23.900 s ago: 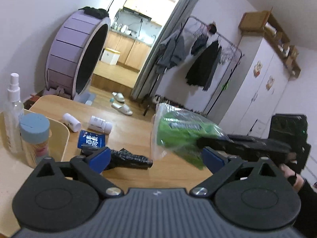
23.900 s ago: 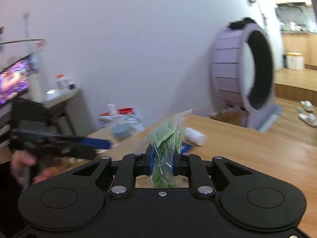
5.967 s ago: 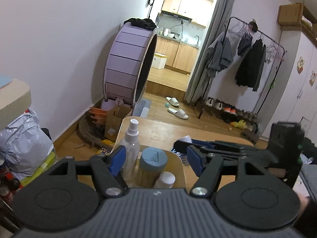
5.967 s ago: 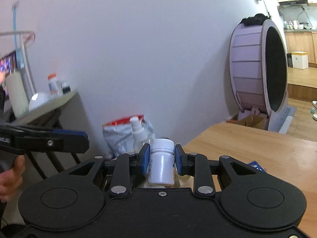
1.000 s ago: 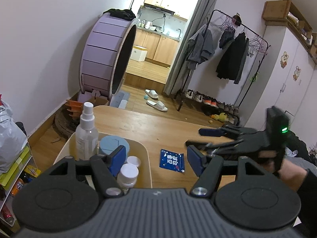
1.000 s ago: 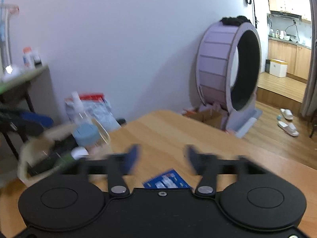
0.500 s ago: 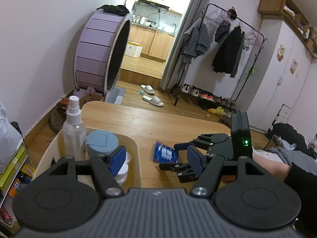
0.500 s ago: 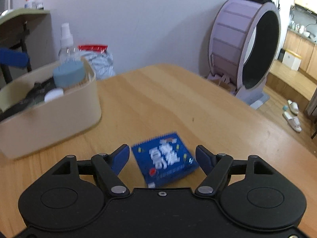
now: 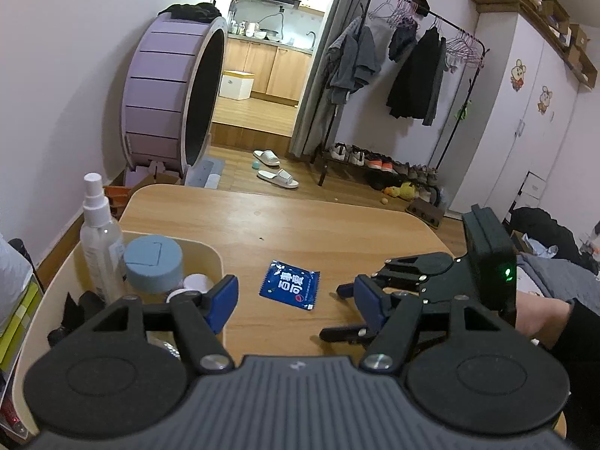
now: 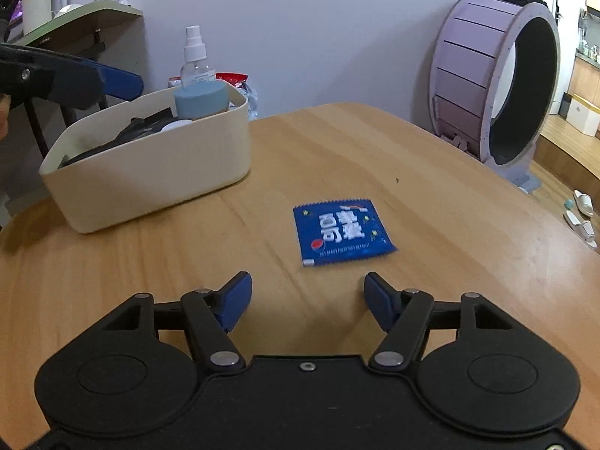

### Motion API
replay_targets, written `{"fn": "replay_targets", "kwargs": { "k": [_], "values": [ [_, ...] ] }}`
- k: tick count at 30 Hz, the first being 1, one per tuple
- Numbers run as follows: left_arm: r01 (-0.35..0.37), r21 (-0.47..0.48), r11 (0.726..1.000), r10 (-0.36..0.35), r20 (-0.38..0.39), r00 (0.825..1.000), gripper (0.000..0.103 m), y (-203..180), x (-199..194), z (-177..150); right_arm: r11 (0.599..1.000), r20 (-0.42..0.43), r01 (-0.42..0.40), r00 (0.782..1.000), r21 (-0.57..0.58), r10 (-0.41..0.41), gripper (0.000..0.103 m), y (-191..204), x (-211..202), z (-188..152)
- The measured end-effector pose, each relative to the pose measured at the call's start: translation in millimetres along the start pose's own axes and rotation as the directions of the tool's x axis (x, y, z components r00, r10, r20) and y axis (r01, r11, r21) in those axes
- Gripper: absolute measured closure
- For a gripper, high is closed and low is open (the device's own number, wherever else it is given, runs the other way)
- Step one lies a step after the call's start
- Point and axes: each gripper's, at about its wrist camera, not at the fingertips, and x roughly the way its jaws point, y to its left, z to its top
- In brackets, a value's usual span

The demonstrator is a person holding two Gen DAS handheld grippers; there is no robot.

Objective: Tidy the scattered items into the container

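A blue sachet (image 9: 290, 289) (image 10: 341, 230) lies flat on the wooden table (image 10: 412, 202). Left of it stands the cream container (image 10: 150, 172) (image 9: 219, 258), holding a spray bottle (image 10: 195, 56), a blue-lidded jar (image 10: 202, 99), white bottle caps (image 9: 197, 283) and a black bag (image 10: 123, 135). My right gripper (image 10: 307, 283) (image 9: 335, 313) hangs low over the table just short of the sachet; its jaws are closing with nothing between them. My left gripper (image 9: 296, 292) is open and empty, above the container's near corner.
A large purple wheel (image 9: 176, 93) (image 10: 498, 82) stands on the floor past the table's far edge. A clothes rack (image 9: 412, 56) and shoes are further back. A shelf (image 10: 75, 18) rises behind the container. A person's hand (image 9: 540, 315) holds the right gripper.
The right gripper has dropped toward the table and tilted down, its jaws a little narrower; the sachet now lies just ahead of its tips. The left gripper has drifted slightly sideways.
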Motion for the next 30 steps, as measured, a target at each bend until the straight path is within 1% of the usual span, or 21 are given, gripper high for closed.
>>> {"fn": "replay_targets", "kwargs": {
  "k": [2,5,6,8,10,14,18,21,23,25,26,28,30],
  "values": [
    [0.001,-0.004,1.0,-0.001,0.0,1.0,0.036,-1,1,0,0.999,0.033,0.019,0.999,0.042,-0.021,0.037,-4,-6,0],
    [-0.003,0.001,1.0,0.003,0.002,1.0,0.036,-1,1,1,0.996,0.064,0.039,0.997,0.085,-0.045,0.034,-13,-2,7],
    [-0.003,-0.002,1.0,0.003,0.004,1.0,0.036,-1,0,1,0.995,0.064,0.039,0.997,0.088,-0.044,0.032,-14,2,9],
    [-0.001,-0.007,1.0,0.001,0.008,1.0,0.036,0,0,2,0.996,0.052,0.042,0.998,0.081,-0.047,0.025,-15,12,15],
    [-0.001,-0.006,1.0,0.001,0.012,1.0,0.036,1,-1,2,0.997,0.04,0.044,0.998,0.068,-0.047,0.023,-16,22,20],
    [-0.007,-0.014,1.0,0.007,0.014,1.0,0.036,4,-2,3,0.998,0.023,0.035,0.999,0.058,-0.036,0.023,-18,35,27],
    [-0.014,-0.023,1.0,0.014,0.015,1.0,0.036,7,-3,2,0.999,0.012,0.025,1.0,0.021,-0.025,0.023,-16,40,26],
    [-0.015,-0.025,1.0,0.015,0.016,1.0,0.036,6,-5,2,1.0,0.018,-0.001,1.0,-0.004,0.001,0.031,-14,38,24],
    [-0.015,-0.023,1.0,0.016,0.015,1.0,0.036,6,-4,2,0.999,0.023,-0.027,0.999,-0.031,0.028,0.042,-11,32,20],
    [-0.017,-0.02,1.0,0.018,0.015,1.0,0.036,5,-4,2,0.997,0.025,-0.049,0.998,-0.053,0.051,0.043,-7,26,15],
    [-0.018,-0.019,1.0,0.018,0.014,1.0,0.036,4,-4,2,0.996,0.031,-0.059,0.998,-0.06,0.061,0.049,-5,23,12],
    [-0.019,-0.015,1.0,0.019,0.012,1.0,0.036,3,-3,2,0.997,0.043,-0.06,0.997,-0.057,0.063,0.053,-2,18,6],
    [-0.019,-0.011,1.0,0.02,0.008,1.0,0.036,1,-3,1,0.996,0.049,-0.063,0.997,-0.061,0.066,0.06,1,12,2]
  ]
}}
